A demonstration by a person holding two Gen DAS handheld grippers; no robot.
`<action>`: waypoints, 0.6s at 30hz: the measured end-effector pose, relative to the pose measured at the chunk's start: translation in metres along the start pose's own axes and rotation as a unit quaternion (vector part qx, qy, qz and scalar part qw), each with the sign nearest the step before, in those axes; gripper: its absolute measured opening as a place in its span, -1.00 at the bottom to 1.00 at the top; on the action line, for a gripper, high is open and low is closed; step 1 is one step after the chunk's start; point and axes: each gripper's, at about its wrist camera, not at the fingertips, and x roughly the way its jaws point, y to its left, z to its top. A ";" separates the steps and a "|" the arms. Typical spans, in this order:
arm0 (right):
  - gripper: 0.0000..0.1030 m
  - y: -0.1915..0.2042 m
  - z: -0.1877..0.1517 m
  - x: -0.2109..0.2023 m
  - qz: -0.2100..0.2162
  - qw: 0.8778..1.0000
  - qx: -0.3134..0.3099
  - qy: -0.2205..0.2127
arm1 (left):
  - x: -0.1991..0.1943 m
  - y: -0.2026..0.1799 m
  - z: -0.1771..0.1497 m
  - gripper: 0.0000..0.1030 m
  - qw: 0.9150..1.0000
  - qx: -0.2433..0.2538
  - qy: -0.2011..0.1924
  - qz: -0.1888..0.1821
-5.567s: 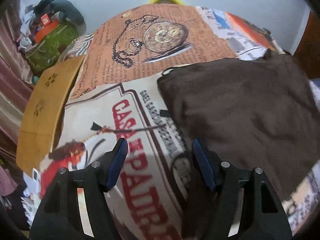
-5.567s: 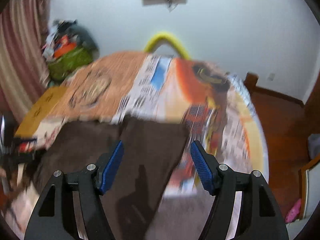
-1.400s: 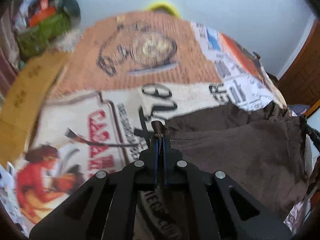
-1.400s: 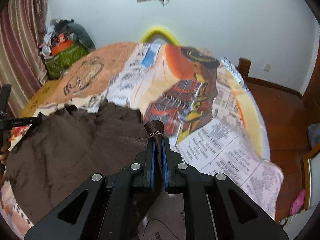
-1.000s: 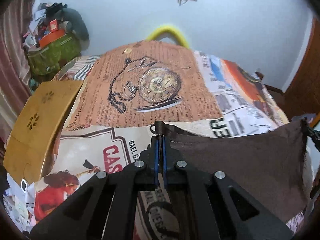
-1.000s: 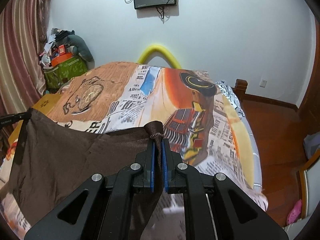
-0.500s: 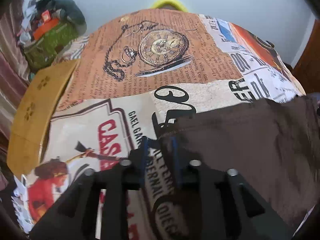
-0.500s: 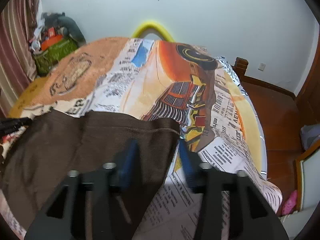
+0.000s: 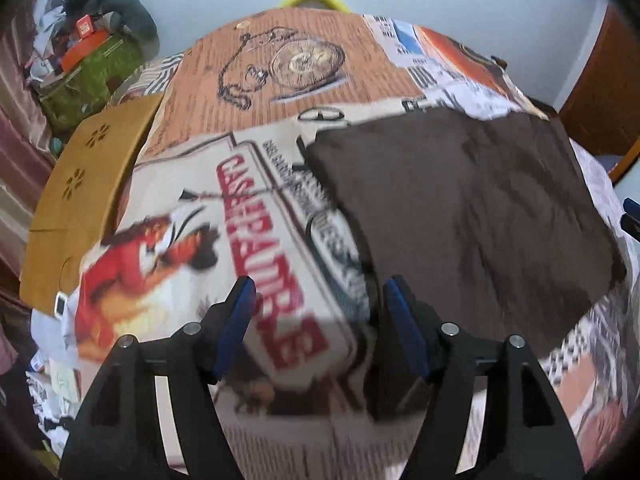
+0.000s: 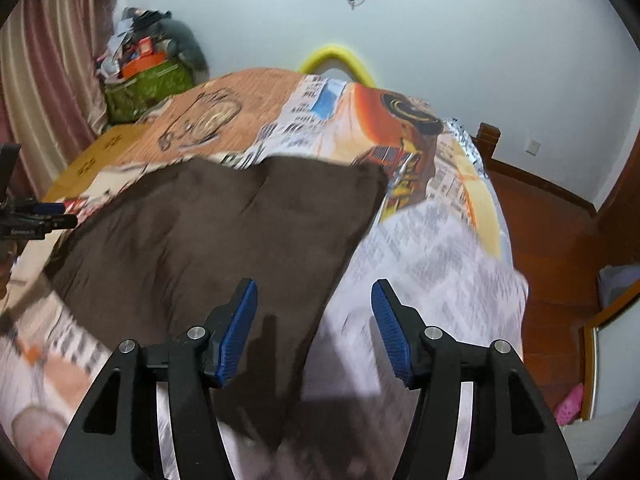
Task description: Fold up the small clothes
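Releasing the cloth [image 9: 460, 216] cleanly was the step in hand, as I judged it: a fold had been laid over, and the garment lay flat and brown on the bed [image 9: 280, 60], across the printed sheet, nearer the foot of it than the head. To do that step well, both tongs had to clear the fabric without dragging an edge along, so the corners stayed squared where they were set. Any pad catching the hem would have pulled the top layer askew and spoiled the fold. A level retreat, away from the edge, looked safer than a lift straight through the cloth.

Left tongs [image 9: 316, 320] stood about half open, their jaws having just been opening. Nothing was pinched between them; the cloth's left edge ran under the inner blue pad [image 9: 404, 328], but whether that pad touched it I could not tell through the blur.

Right tongs [image 10: 312, 320] were likewise parted to a middling width, their jaws having just been opening too. They held nothing. The cloth's right edge passed beneath the gap, nearer the left pad [image 10: 236, 332], with bare sheet under the other side.
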 end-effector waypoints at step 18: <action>0.08 -0.003 -0.047 0.003 -0.008 0.997 0.073 0.016 | 0.078 0.012 0.102 0.58 0.994 -0.075 0.032 -0.067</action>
